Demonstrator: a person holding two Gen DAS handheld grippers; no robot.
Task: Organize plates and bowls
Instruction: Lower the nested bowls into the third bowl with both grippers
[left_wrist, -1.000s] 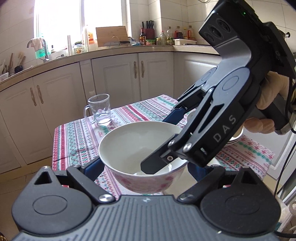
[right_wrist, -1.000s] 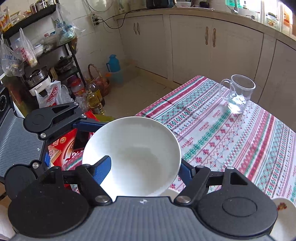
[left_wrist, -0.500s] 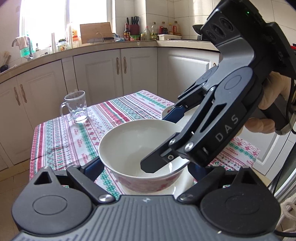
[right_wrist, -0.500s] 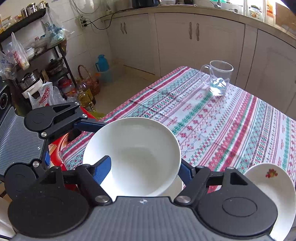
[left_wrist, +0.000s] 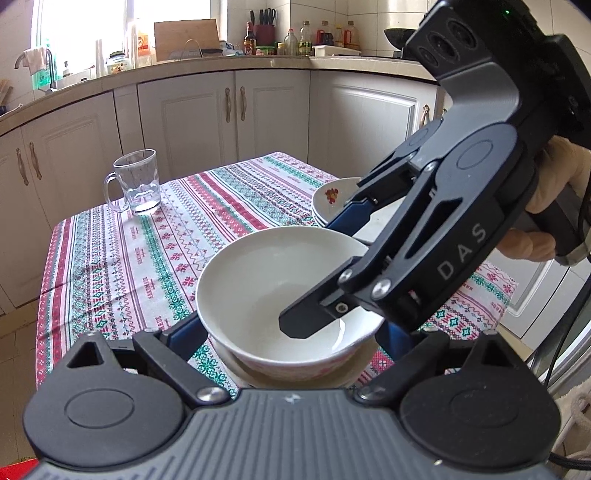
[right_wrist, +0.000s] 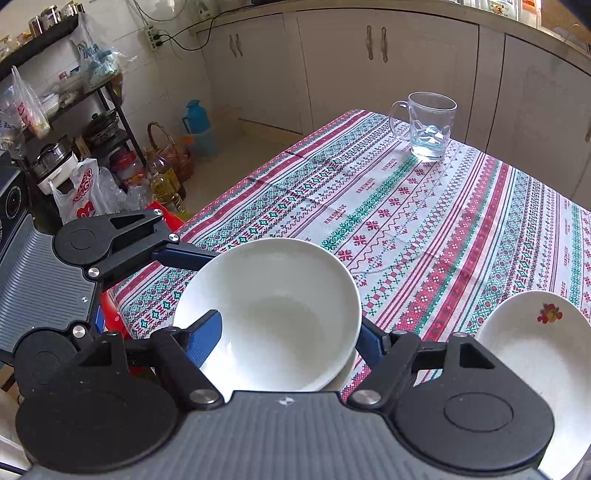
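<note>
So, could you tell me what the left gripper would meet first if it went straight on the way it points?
Probably the white bowl between its jaws, then the right gripper dipping into it; depth is uncertain.

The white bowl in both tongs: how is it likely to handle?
The bowl looks like glazed ceramic, so probably stiff, slippery and breakable. The right tongs pinch only its rim, so it may tilt. Its rounded underside probably rocks when pushed.

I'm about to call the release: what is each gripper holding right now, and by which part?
Both hold the same white bowl. The right gripper pinches its rim, one finger inside, one outside. The left gripper clasps the outer wall on opposite sides.
</note>
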